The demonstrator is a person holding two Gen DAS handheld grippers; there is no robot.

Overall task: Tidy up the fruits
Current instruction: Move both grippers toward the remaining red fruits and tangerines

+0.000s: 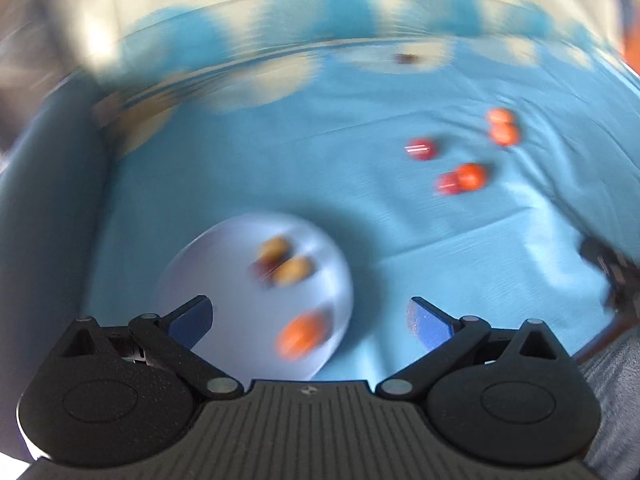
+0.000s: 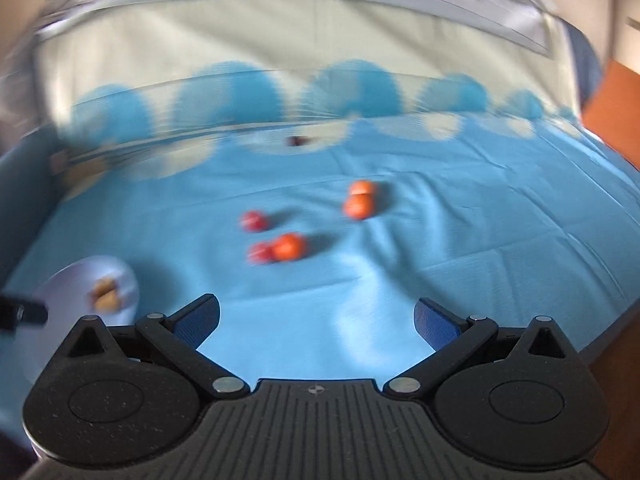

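Both views are motion-blurred. A white plate (image 1: 240, 308) lies on the blue tablecloth (image 1: 280, 168) just ahead of my left gripper (image 1: 310, 318), which is open and empty above the plate's near edge. On the plate sit two yellow-brown fruits (image 1: 284, 262) and an orange fruit (image 1: 302, 336). Farther right on the cloth lie two orange fruits (image 1: 503, 126) touching, a red fruit (image 1: 420, 149), and a red and orange pair (image 1: 464, 178). My right gripper (image 2: 316, 320) is open and empty over bare cloth, with those loose fruits (image 2: 286, 247) ahead and the plate (image 2: 72, 284) at its left.
The cloth has a pale scalloped pattern (image 2: 280, 80) along its far side. A small dark speck (image 2: 297, 141) lies on it near the back. An orange-brown surface (image 2: 612, 108) shows past the right edge. The other gripper's dark tip (image 1: 612, 268) shows at the left wrist view's right.
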